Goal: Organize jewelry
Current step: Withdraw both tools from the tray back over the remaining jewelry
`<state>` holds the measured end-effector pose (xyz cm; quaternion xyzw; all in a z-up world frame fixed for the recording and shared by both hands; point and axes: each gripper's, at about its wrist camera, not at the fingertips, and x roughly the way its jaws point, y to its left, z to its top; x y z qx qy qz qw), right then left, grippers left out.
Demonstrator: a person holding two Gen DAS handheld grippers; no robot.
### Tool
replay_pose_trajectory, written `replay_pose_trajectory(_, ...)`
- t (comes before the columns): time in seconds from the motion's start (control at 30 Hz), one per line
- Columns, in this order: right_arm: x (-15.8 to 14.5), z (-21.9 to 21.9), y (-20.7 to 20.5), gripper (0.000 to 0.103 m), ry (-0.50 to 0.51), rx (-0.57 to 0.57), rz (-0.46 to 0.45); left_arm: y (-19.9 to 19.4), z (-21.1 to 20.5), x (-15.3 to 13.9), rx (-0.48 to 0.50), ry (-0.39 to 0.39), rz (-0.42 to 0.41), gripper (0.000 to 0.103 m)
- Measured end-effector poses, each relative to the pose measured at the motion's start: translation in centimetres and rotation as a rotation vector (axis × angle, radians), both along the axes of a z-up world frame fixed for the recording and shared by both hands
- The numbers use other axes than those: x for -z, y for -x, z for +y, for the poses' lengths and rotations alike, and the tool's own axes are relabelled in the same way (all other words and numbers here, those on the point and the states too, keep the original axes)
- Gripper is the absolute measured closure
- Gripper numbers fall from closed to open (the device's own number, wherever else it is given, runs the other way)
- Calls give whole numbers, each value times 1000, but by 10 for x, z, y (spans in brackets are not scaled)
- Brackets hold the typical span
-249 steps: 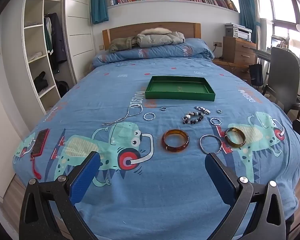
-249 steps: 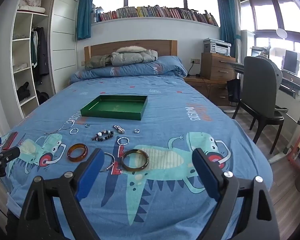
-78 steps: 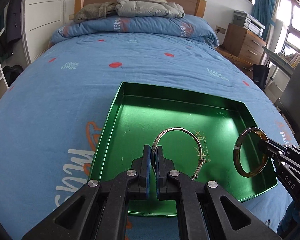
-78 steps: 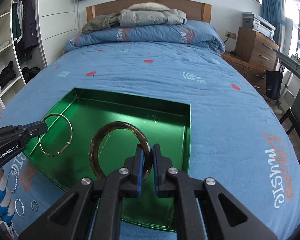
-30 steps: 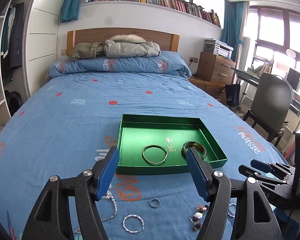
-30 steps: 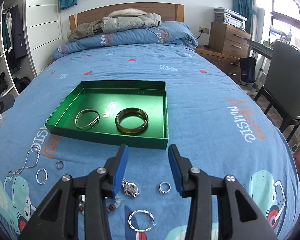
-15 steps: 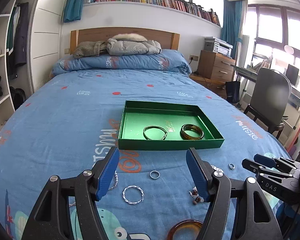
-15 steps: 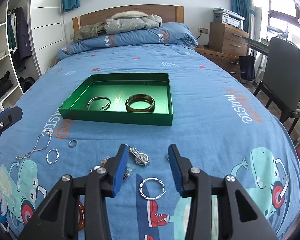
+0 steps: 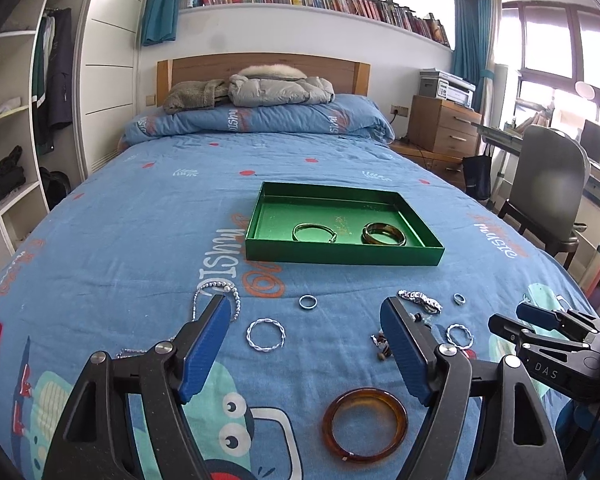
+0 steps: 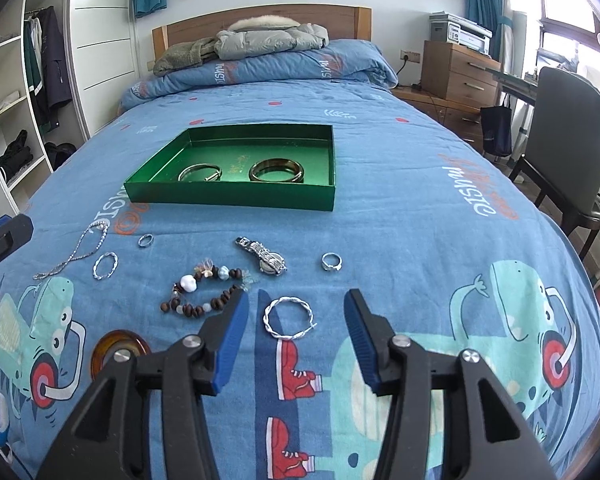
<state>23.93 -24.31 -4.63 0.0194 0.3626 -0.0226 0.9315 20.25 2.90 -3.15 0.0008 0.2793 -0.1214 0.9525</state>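
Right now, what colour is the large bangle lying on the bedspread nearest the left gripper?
Translucent amber-brown. The bangle shows best in the left wrist view, just ahead of the open left gripper.

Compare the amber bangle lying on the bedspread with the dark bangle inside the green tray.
The amber bangle is a translucent orange-brown; the dark bangle is a deeper olive-brown. The amber bangle lies on the blue bedspread just in front of the open left claw; the dark bangle lies in the green tray beside a thin metal bangle. Both are smooth closed rings lying flat.
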Motion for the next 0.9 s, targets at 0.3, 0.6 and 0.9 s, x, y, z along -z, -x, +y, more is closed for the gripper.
replay_pose_trajectory(0.3, -8, -10, 29, 55, -37, -29, -42, 37, -4, -5, -40, -53, 6, 27)
replay_pose_trajectory(0.6, -23, -21, 54, 55, -25, -73, -82, 74, 5, -14, -97, -56, -24, 27)
replay_pose_trajectory(0.9, -33, -36, 78, 55, -46, -103, -127, 92, 44, -10, -162, -24, 38, 27)
